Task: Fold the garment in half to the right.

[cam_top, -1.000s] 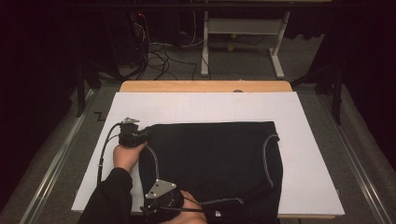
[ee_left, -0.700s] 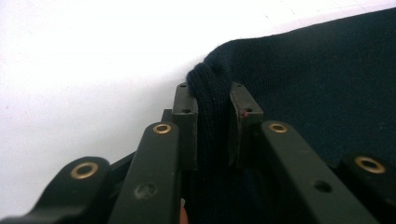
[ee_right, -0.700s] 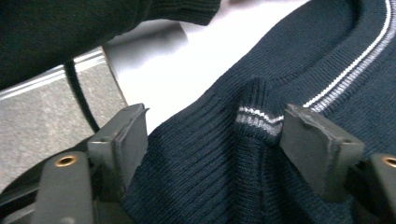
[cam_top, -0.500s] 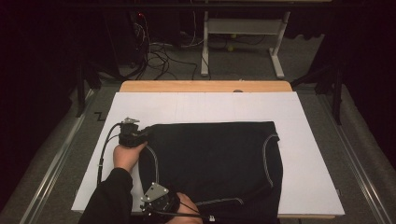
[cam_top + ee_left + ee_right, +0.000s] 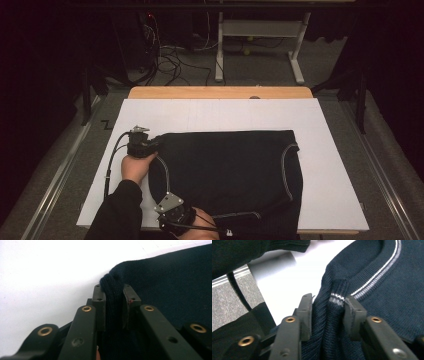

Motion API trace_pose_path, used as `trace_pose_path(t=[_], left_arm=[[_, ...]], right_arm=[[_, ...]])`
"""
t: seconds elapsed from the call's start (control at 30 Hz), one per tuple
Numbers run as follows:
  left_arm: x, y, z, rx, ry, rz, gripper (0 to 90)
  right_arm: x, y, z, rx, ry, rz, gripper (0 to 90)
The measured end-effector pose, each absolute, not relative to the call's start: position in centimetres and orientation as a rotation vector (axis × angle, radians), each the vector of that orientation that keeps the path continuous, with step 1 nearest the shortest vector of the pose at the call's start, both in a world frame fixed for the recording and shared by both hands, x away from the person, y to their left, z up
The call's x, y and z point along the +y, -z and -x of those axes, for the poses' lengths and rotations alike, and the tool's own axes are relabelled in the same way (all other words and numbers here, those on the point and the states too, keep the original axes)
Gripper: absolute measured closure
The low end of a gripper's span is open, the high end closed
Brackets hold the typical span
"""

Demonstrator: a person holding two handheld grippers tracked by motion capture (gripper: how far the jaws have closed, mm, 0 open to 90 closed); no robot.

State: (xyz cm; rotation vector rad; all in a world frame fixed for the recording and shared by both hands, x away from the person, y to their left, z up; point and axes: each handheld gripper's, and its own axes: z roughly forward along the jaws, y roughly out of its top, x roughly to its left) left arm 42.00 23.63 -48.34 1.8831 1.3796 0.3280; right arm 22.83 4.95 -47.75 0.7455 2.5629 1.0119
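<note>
Since the earlier high views, our right gripper (image 5: 172,212) has slid a little further left along the near edge of the table, while our left gripper (image 5: 142,145) has held its place at the garment's far left corner. The dark navy knitted sweater with a pale striped trim (image 5: 235,175) lies spread flat on the white sheet-covered tabletop (image 5: 330,165), its lower part reaching the near edge. In the left gripper view, our left gripper (image 5: 113,293) is clamped on a bunched fold of the sweater's ribbed edge (image 5: 112,290), with the jaws pressed against the knit on both sides. In the right gripper view, our right gripper (image 5: 329,307) pinches a fold of the sweater (image 5: 387,277) right where the white-and-grey stripe (image 5: 337,298) crosses the ribbing. A dark sleeve (image 5: 117,215) covers our left forearm.
</note>
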Motion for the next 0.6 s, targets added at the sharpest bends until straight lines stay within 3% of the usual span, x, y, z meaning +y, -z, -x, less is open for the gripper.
trace_pose_path(t=[0.6], left_arm=[[23.8,48.4,-42.1,1.382,-0.31,-1.874,72.1]], right_arm=[[3.8,46.8,-23.2,2.56,-1.101,-0.779,74.4]])
